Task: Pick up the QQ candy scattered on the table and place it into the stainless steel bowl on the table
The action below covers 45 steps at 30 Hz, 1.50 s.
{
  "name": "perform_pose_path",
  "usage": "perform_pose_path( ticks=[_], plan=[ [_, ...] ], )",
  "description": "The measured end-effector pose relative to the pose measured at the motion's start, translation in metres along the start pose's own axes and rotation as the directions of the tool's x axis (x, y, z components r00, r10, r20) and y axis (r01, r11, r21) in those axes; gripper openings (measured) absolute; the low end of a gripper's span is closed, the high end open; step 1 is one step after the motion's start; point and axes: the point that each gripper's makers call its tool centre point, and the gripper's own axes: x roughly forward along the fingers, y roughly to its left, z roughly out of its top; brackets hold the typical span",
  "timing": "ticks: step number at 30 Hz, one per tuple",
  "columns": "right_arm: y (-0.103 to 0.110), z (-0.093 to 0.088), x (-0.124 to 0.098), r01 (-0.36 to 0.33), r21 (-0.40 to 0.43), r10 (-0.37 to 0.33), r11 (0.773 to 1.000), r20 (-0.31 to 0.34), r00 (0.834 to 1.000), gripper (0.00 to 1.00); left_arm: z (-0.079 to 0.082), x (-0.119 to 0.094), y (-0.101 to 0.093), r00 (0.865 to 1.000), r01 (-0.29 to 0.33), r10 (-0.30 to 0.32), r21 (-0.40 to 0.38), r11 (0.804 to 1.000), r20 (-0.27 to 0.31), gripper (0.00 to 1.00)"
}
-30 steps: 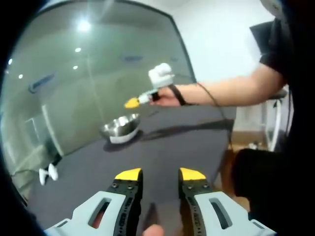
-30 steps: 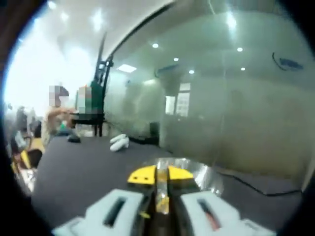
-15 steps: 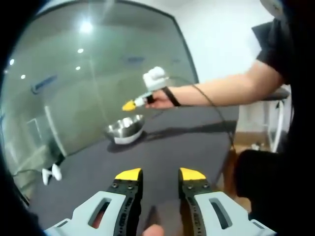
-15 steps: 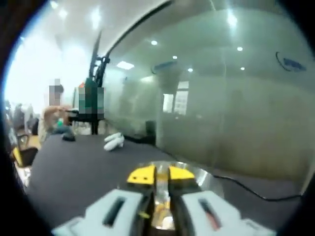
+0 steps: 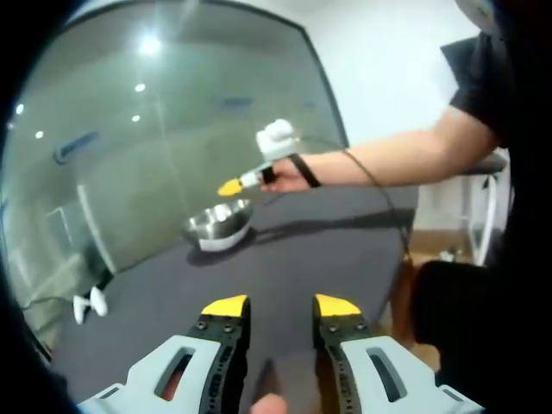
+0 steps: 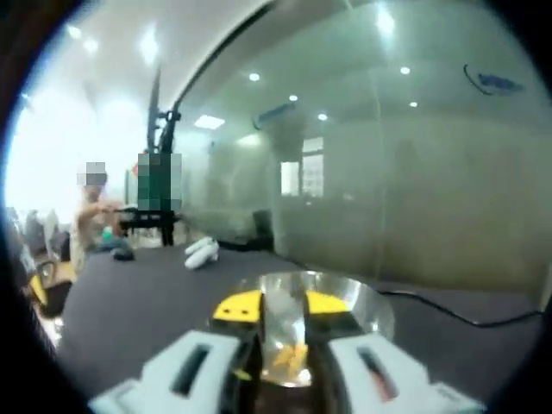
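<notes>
Setting: dark table [image 5: 293, 259] before a glass wall.
Left gripper view: left gripper [image 5: 280, 306] at bottom centre, jaws apart, nothing between them; right gripper [image 5: 231, 183] in a person's hand, mid-frame — above the stainless steel bowl [image 5: 217, 224].
Right gripper view: right gripper [image 6: 284, 304] at bottom centre, jaws parted; stainless steel bowl [image 6: 366, 310] just beyond them — yellow QQ candy [image 6: 291, 355] inside it.
</notes>
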Motion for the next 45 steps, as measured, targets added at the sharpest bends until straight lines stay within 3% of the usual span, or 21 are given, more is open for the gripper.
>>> perform_pose_path(
  ticks=[15,17,24,32,41,45],
  plan=[
    [0.005,0.000,-0.028,-0.006,-0.036,0.006,0.999,-0.008,1.000,0.18,-0.001,0.003,-0.001,1.000,0.010,-0.010,-0.003,1.000,0.004,0.30],
    [0.017,-0.002,-0.044,-0.017,-0.050,0.016,0.999,-0.017,1.000,0.19,-0.001,0.003,-0.002,1.000,0.012,-0.012,-0.003,1.000,0.002,0.30],
    [0.024,-0.013,-0.080,-0.040,-0.082,0.037,0.996,-0.043,0.998,0.20,0.003,0.003,-0.002,1.000,0.017,-0.017,-0.015,1.000,0.022,0.30],
    [0.045,-0.016,-0.131,-0.047,-0.063,0.048,0.997,0.002,0.999,0.20,0.002,0.003,0.001,0.999,0.004,-0.003,-0.021,1.000,0.034,0.30],
    [0.073,-0.034,-0.203,-0.035,-0.112,0.039,0.993,0.034,0.999,0.20,0.002,0.000,0.006,0.999,-0.017,0.018,-0.021,1.000,0.039,0.30],
    [0.077,-0.043,-0.230,-0.023,-0.089,0.027,0.996,0.043,0.999,0.20,0.000,0.002,0.006,0.999,-0.028,0.029,-0.021,0.999,0.044,0.30]
  ],
)
